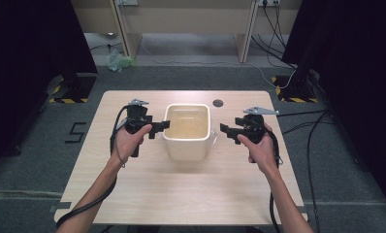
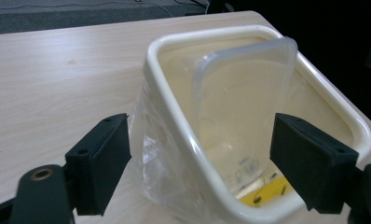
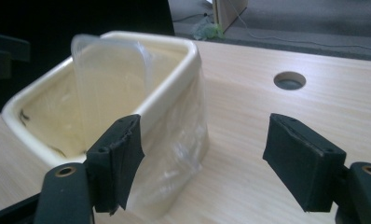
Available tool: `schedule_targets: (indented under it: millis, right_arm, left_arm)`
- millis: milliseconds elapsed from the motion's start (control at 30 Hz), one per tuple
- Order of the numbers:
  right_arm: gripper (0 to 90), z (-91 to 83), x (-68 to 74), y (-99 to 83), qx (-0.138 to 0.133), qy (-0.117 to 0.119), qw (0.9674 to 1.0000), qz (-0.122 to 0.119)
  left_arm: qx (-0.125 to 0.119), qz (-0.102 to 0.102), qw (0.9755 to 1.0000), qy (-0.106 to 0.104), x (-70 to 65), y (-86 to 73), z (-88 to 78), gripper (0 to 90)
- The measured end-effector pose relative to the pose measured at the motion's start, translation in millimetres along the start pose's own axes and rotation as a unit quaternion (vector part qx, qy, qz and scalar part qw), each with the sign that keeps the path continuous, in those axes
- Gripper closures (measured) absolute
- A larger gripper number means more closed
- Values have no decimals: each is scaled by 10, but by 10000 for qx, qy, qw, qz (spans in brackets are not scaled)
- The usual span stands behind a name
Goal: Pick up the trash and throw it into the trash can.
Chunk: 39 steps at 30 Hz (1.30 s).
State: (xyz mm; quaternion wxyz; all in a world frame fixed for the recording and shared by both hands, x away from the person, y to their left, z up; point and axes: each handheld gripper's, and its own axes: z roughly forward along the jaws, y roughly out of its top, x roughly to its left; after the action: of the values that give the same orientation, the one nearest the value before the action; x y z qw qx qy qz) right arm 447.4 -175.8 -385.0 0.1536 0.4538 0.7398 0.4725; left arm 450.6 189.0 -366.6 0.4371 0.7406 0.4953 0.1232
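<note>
Cream bin (image 1: 187, 141) sits mid-table, clear lid (image 2: 242, 107) leaning inside. Your left gripper (image 1: 163, 127) and right gripper (image 1: 226, 129) flank it, both open, holding nothing. Straddle the rim squarely before closing.

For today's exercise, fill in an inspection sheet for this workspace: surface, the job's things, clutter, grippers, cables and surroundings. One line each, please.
Surface: light wooden table, with a round hole near its far edge.
Job's things: cream bin at the table's middle, clear plastic film hanging down its outer sides; a translucent lid leans tilted inside it.
Clutter: nothing seen on the table.
Grippers: left gripper at the bin's left rim, right gripper just off its right side; both open, fingers holding nothing.
Cables: one trails from each gripper along the forearms; more lie on the floor at right.
Surroundings: grey carpet, black curtains both sides, a green crumpled bag on the floor beyond.
</note>
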Motion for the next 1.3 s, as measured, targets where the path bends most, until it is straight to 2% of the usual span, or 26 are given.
schedule_targets:
  millis: [133,400,467,600,767,1000,1100,1300]
  right_arm:
    - [272,-105,-81,-171,89,-123,9999,-72]
    - [266,-226,-192,-392,124,-132,9998,25]
    - [262,-250,-210,-441,116,-155,9998,52]
    - [259,-280,-227,-537,148,-168,9997,13]
    - [254,-320,-209,-658,167,-194,9997,-43]
    - [249,-343,-144,-773,205,-212,9994,-194]
    - [242,-360,-100,-849,212,-238,9991,-285]
    - [240,-369,-58,-971,253,-189,9990,-309]
  left_arm:
    - [-6,85,9999,-123,-61,-111,-48,185]
    - [-131,205,9995,-193,-141,-233,-137,175]
    - [-202,254,9991,-272,-175,-299,-171,172]
    - [-250,305,9988,-303,-208,-363,-210,166]
    - [-259,336,9984,-378,-246,-508,-242,161]
    - [-209,435,9982,-357,-269,-640,-229,159]
    - [-301,402,9981,-363,-298,-724,-203,159]
    - [-299,455,9979,-341,-348,-865,-151,158]
